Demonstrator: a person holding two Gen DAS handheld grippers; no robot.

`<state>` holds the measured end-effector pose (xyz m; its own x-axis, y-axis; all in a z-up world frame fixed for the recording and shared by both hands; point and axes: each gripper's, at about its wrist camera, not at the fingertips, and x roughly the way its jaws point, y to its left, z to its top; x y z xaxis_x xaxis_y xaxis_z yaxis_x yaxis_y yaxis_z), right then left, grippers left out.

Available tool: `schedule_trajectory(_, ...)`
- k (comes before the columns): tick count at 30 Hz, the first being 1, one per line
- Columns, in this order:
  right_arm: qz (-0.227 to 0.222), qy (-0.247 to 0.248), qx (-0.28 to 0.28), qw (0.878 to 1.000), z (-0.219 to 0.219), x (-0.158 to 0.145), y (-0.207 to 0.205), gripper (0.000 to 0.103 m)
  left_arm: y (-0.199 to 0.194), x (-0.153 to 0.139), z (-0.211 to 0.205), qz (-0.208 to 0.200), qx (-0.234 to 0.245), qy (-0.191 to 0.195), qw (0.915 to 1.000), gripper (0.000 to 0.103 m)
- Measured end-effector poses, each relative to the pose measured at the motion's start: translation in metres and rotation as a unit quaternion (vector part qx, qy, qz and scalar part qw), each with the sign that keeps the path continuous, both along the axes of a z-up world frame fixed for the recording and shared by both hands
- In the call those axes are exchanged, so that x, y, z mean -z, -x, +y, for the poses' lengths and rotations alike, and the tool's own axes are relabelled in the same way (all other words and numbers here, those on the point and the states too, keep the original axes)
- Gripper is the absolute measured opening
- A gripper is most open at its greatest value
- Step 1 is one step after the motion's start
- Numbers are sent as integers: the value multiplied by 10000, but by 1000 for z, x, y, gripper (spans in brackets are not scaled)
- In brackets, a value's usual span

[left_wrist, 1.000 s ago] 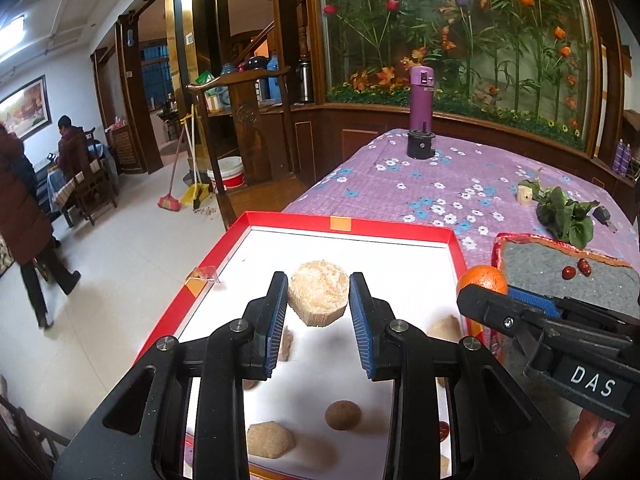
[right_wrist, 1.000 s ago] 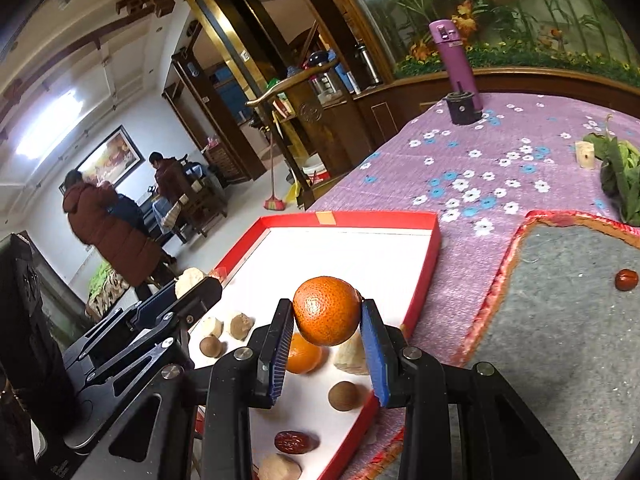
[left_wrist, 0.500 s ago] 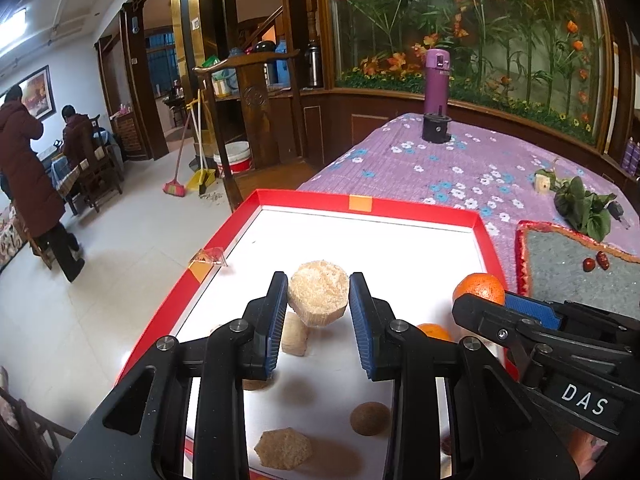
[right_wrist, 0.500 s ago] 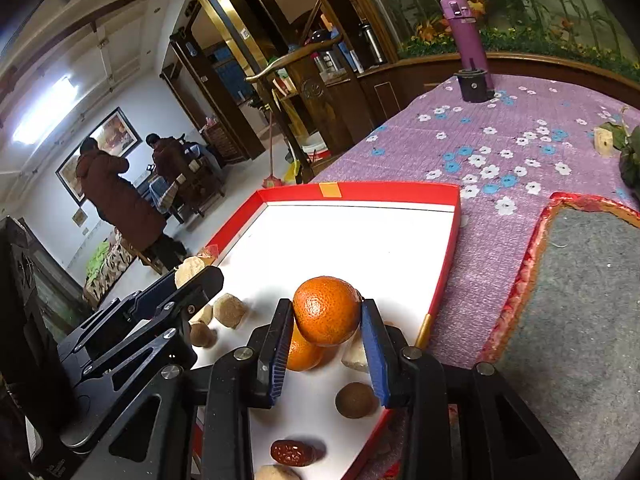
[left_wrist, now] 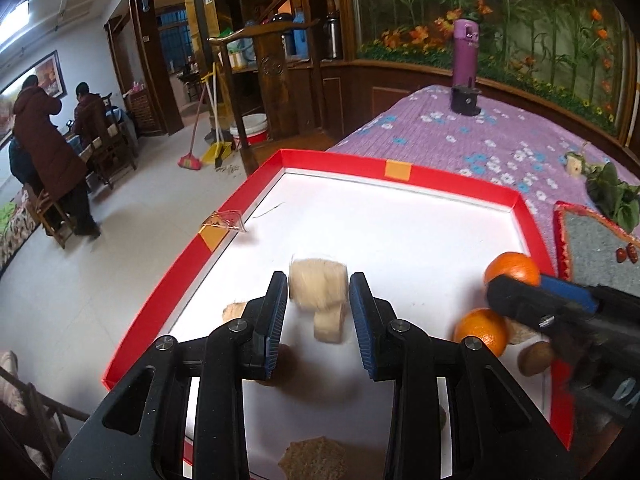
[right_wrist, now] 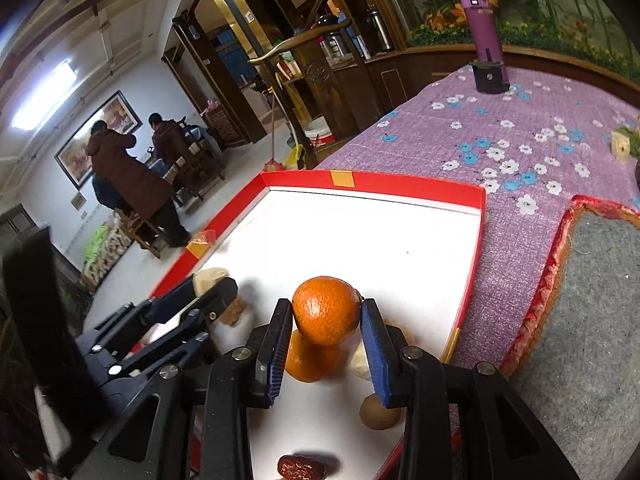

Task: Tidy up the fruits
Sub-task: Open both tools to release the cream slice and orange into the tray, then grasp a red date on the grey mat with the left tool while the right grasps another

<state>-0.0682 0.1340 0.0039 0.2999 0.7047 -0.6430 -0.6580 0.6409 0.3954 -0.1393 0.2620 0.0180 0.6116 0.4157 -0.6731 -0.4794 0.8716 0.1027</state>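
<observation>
Gripping an orange (right_wrist: 326,310) at the very tips of its blue pads, the right gripper (right_wrist: 326,306) has its jaws partly closed and pressed against the fruit's two sides. The orange is nearly round, with no clear long axis, and its top rises above the pads. It hangs over the near right corner of the red tray (right_wrist: 400,184). On the tray's white floor just below it lies a second orange (right_wrist: 308,364), with a brown round fruit (right_wrist: 378,412) and a dark red date (right_wrist: 300,468) nearer still. The left gripper (left_wrist: 318,280) is over the tray's near left part. Its jaws have just been opening, and a tan chunk (left_wrist: 318,286) sits between them at the tips. A thin gap shows on each side, so the pads do not seem to press on it. The chunk is squat and lies broadside across the gap, but it is too smeared to tell which way it faces. A smaller tan piece (left_wrist: 330,322) lies on the floor just under it. Past the tray's far edge the flowered purple cloth (left_wrist: 460,144) runs back to a purple bottle (left_wrist: 466,52). A grey mat (right_wrist: 592,300) lies beside the tray's right edge.
</observation>
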Motion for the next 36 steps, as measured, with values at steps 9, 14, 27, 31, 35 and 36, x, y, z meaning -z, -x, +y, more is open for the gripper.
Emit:
schedule_trajectory(9, -77, -603, 550, 9966, -61, -21, -27, 46, -1, -12, -12, -65, -77, -242, 9997, 58)
schedule_trajectory(14, -66, -780, 1296, 9885, -136, -26, -59, 46, -9, -19, -39, -65, 291, -311, 9991, 61)
schedule_trajectory(27, 976, -1174, 2685, 9511, -300, 4, -125, 42, -66, -25, -166, 155, 1969, -389, 9795, 62)
schedule_trajectory(31, 1267, -1155, 2520, 9524, -291, 14, -132, 36, -90, -19, -194, 318, 2313, -363, 9717, 62)
schedule_trajectory(35, 1022, -714, 2495, 9603, -278, 12, -130, 33, -107, -16, -212, 413, 2542, -375, 9655, 62)
schedule_trajectory(36, 946, -547, 2531, 9613, -276, 13, -131, 32, -112, -15, -217, 448, 2620, -397, 9632, 62)
